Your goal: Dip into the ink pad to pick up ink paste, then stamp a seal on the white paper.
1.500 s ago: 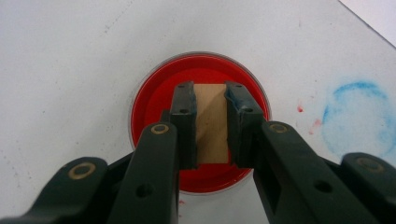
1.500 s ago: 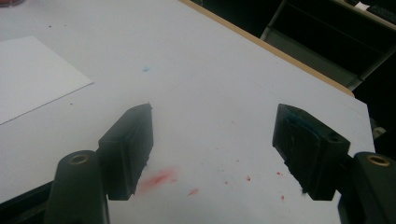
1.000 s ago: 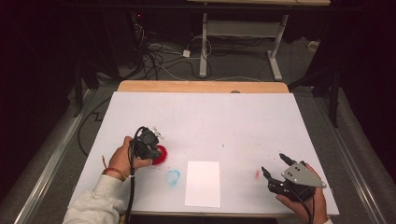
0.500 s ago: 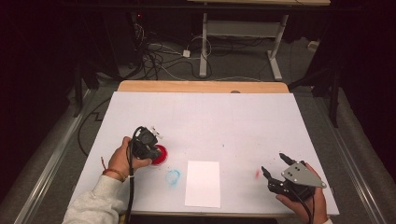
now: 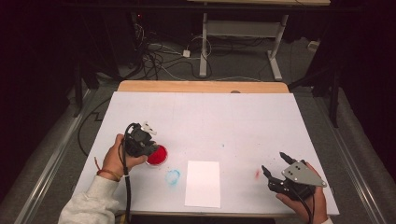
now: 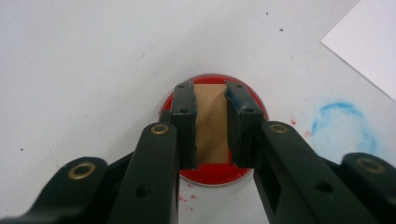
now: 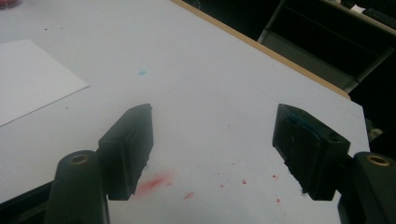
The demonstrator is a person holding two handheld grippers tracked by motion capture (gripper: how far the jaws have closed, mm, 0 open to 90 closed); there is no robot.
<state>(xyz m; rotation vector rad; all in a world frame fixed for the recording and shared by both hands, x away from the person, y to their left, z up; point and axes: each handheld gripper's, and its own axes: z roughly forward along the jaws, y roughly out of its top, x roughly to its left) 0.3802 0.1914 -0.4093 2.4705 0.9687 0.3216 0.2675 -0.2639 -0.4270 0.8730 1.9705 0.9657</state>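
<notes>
1. The white-covered table (image 5: 201,121) carried everything, with a bare wooden strip along its far edge.
2. The white rectangular sheet of paper (image 5: 202,183) lay flat near the table's front edge and serves here as the landmark.
3. The right gripper (image 5: 275,173) rested on the table well to the right of the sheet, its jaws spread wide with nothing between them; a red smear (image 7: 154,181) lay beneath them.
4. The left gripper (image 6: 211,125) stood left of the sheet, pointing down, its jaws clamped on a tan wooden block (image 6: 211,122).
5. The block stood in a round red ink pad (image 5: 157,155), near the sheet's upper left corner.
6. A faint blue ring stain (image 5: 172,176) lay just left of the sheet.
</notes>
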